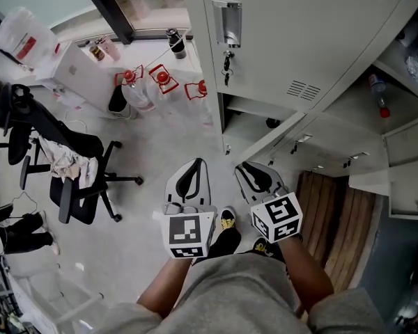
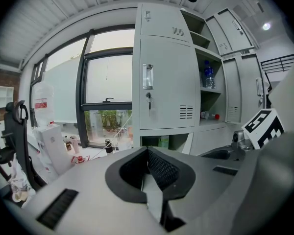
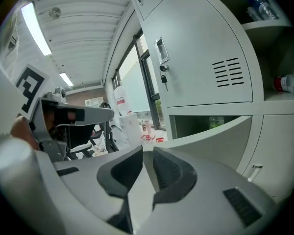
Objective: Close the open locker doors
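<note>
Close before the person's legs, the left tongs (image 2: 147, 151) are pressed together on nothing, while the right tongs (image 3: 148, 152) stand slightly spread and empty. At 1 o'clock beyond them, a low locker door (image 3: 220, 141) hangs open. Farther, at 2 o'clock, an open compartment holds a bottle (image 1: 377, 94).

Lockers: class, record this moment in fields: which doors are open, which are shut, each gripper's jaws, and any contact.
open doors: lower door, swung out; right doors, swung out
shut door: keyed door
left gripper: jaws together, empty
right gripper: jaws slightly apart, empty
contact: neither gripper touches a door
</note>
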### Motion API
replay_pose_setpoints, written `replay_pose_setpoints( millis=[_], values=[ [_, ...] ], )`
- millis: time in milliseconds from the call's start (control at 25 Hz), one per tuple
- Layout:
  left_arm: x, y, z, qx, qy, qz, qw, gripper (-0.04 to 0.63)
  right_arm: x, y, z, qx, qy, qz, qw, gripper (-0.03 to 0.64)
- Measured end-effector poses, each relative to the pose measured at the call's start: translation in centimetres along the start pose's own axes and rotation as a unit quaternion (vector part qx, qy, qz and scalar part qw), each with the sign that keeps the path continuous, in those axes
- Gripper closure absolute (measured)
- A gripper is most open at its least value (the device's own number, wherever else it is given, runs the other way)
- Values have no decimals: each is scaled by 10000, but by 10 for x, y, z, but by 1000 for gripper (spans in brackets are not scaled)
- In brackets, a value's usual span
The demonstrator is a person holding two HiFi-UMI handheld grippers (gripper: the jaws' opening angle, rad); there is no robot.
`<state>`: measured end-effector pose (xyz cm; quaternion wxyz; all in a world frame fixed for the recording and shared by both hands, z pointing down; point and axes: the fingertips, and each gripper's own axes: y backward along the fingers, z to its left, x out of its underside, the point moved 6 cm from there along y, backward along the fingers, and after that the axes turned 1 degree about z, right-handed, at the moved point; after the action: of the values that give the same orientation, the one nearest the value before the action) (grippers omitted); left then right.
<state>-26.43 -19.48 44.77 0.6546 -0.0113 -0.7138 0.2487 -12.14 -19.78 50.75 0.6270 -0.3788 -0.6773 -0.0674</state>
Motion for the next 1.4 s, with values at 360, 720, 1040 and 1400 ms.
replay_pose_setpoints(
  millis=[360,720,1040,1400],
  values=[
    [0,-14,11,9,-1,-7,10000,586,-13,-33,-26,336,-11,-33,9994,545],
    [1,-26,12,101,-68,13,9999,586,-22,-63,-39,499,210,-59,9985,545],
    [9,-37,17,112,-89,123,9998,586,-28,-80,-60,847,193,-109,9962,551],
    [10,-45,21,161,-100,139,9997,586,-33,-93,-83,1257,221,-128,9917,561]
  ],
)
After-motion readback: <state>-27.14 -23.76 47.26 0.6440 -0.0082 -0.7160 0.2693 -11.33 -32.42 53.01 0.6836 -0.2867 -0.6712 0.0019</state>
